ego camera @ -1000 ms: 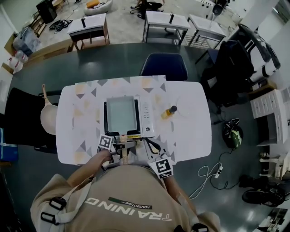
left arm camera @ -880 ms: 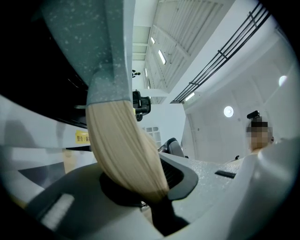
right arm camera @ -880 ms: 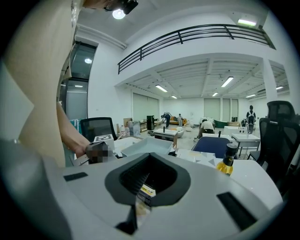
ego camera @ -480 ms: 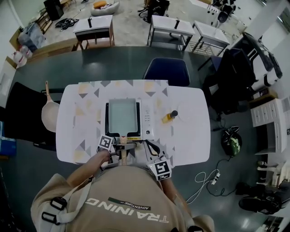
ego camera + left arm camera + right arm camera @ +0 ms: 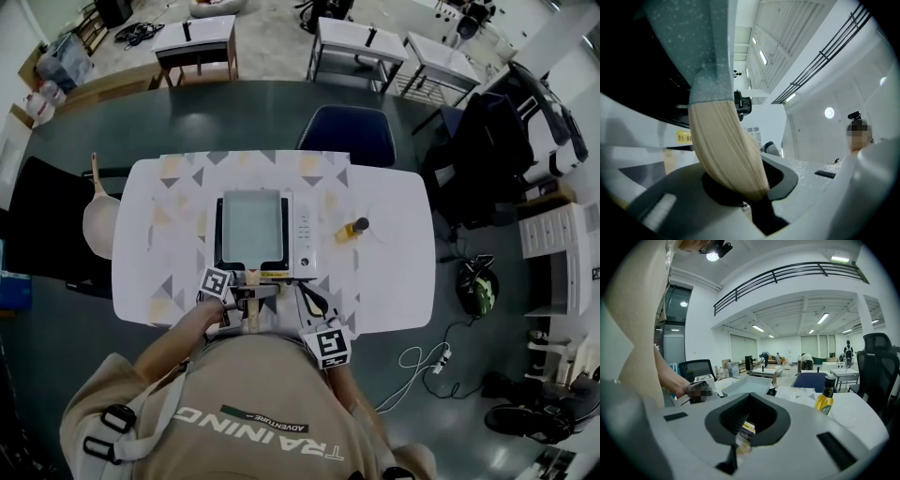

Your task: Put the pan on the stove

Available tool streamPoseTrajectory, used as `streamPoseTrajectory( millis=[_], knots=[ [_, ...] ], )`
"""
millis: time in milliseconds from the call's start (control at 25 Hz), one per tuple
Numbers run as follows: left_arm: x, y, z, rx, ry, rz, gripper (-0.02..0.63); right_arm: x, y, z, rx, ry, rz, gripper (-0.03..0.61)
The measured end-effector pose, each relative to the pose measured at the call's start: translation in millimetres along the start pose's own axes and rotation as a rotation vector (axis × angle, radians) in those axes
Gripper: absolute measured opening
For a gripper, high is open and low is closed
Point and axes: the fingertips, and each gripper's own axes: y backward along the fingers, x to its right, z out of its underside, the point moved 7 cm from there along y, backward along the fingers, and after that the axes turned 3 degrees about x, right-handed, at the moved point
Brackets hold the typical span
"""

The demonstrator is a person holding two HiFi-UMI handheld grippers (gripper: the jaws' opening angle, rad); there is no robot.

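— While the left gripper is clenched on the wooden handle, what worries you?

— The grip itself. The jaws pinch the smooth, rounded handle close to its free end, so the pan's weight hangs well ahead of them. I judge it could twist or droop in the grasp.

— And the pan?

— Straight ahead of that gripper, squarely over the stove. Whether it rests on the stove or hangs just above it, I cannot tell. Letting go while it hangs would drop it with a knock.

— The right gripper?

— Closed on nothing, just right of the left one, near the stove's front edge. A sideways swing of the handle could bump it.

— Farther out?

— An oil bottle stands ahead and to the right, beyond the stove's right side, apart from the pan. A shove that slides the stove might tip it.
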Motion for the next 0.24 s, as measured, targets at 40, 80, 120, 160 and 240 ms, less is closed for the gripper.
streamPoseTrajectory(
  millis=[40, 80, 120, 160, 240],
  knots=[
    [0.5, -0.5, -0.2, 0.0, -0.001, 0.004, 0.061, 0.2, 0.6, 0.7, -0.001, -0.003, 0.001, -0.002],
    [1.3, -0.9, -0.4, 0.0, -0.003, 0.009, 0.061, 0.6, 1.3, 1.1, -0.002, -0.005, 0.002, -0.002],
    [1.9, -1.3, -0.5, 0.001, -0.006, 0.013, 0.062, 1.2, 2.0, 1.4, -0.002, -0.006, 0.002, -0.002],
    [2.3, -1.5, -0.5, 0.002, -0.007, 0.017, 0.062, 2.1, 2.7, 1.7, -0.003, -0.006, 0.003, -0.002],
    [2.9, -2.1, -0.2, 0.005, -0.01, 0.022, 0.062, 4.0, 4.4, 2.3, -0.005, -0.004, 0.003, -0.002]
  ],
)
